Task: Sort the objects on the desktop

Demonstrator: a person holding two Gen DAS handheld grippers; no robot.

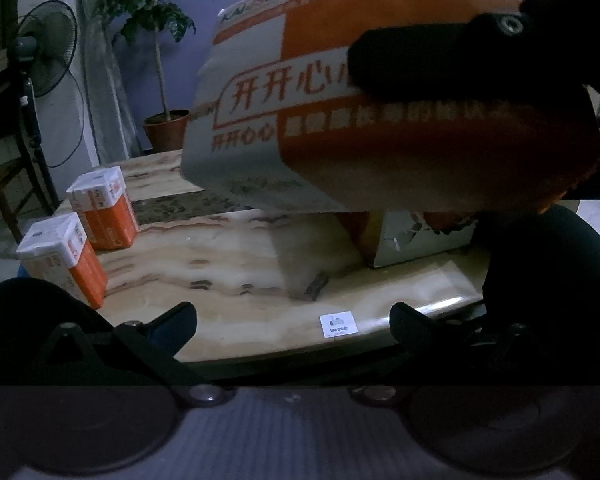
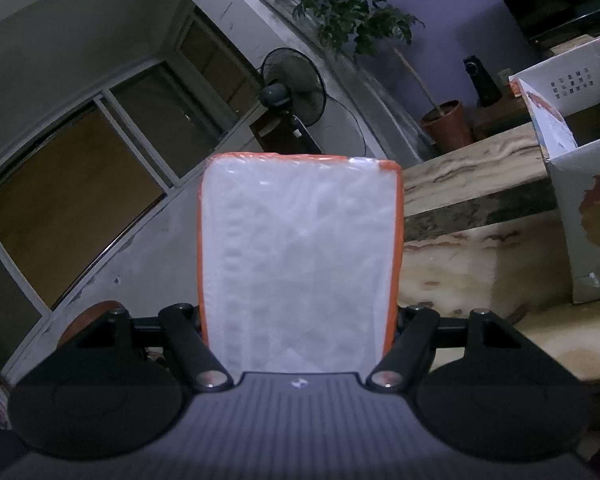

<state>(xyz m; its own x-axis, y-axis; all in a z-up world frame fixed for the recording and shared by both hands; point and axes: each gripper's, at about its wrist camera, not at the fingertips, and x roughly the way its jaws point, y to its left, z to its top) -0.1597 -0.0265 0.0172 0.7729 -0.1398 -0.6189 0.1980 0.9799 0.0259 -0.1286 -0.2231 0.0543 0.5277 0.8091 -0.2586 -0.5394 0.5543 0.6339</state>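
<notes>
While your right gripper (image 2: 300,320) clamps an orange-and-white tissue pack (image 2: 300,264) between its two fingers, jaws spread wide to the pack's full width, the pack rides in the air, clear of the marble-patterned table (image 2: 472,264). From the right wrist view its white face fills the middle, with orange edges down both sides. To its right stands an open, torn cardboard box (image 2: 588,208) on the table, well apart from the pack.

From the left wrist view you see the same held pack (image 1: 380,120) looming large above the table (image 1: 240,260), one black finger (image 1: 412,64) of the right gripper pressed across its printed side. Part of the box (image 1: 416,244) shows just under it.

Your left gripper (image 1: 294,324) hangs low over the near table edge with its jaws wide and nothing between them. Two more tissue packs stand upright on the far left of the table, one (image 1: 104,208) behind the other (image 1: 66,260), close together. A small white sticker (image 1: 339,324) lies on the table between the left fingertips.
</notes>
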